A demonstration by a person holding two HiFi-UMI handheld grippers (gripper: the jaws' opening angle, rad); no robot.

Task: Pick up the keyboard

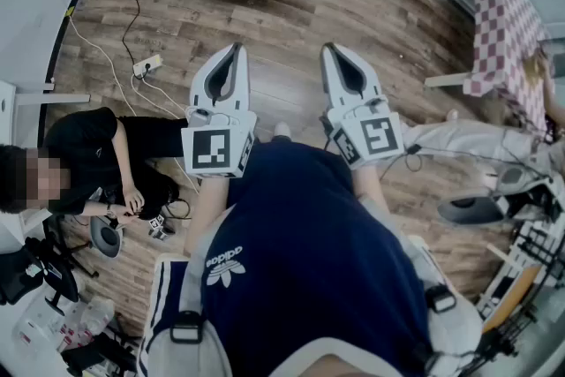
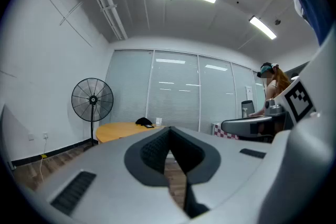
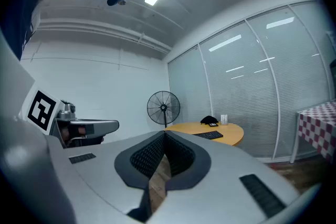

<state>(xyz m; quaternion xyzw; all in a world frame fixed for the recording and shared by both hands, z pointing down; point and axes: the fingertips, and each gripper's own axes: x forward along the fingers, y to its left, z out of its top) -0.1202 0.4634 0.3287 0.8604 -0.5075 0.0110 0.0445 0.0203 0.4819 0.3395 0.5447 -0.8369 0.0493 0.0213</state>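
Two hand-held tools pointed level across an office room. The left tool and the right tool sat side by side over a wooden floor. Each had its jaws closed together, with nothing between them; only floor showed through the thin slit.

The keyboard was a flat black slab lying on a round orange counter at the far side of the room. It sat near the counter's front rim. A small dark object and a white cup stood beyond it, apart from it. A standing fan was behind the counter, to the left.

The keyboard lay well apart from both tools, ahead of them and a little to the right in the right gripper view. In the left gripper view the counter showed, but the keyboard could not be made out there.

The keyboard was probably light and stiff, a thin plastic board with a smooth casing that could slip. Its keys would give under pressure, so pinching on them looked unwise. The long near edge seemed the best place to take hold, one jaw under the casing and one on top. A grip near the middle of its length should stop it tipping; alternatively, one tool at each short end. Both tools would need to open first.
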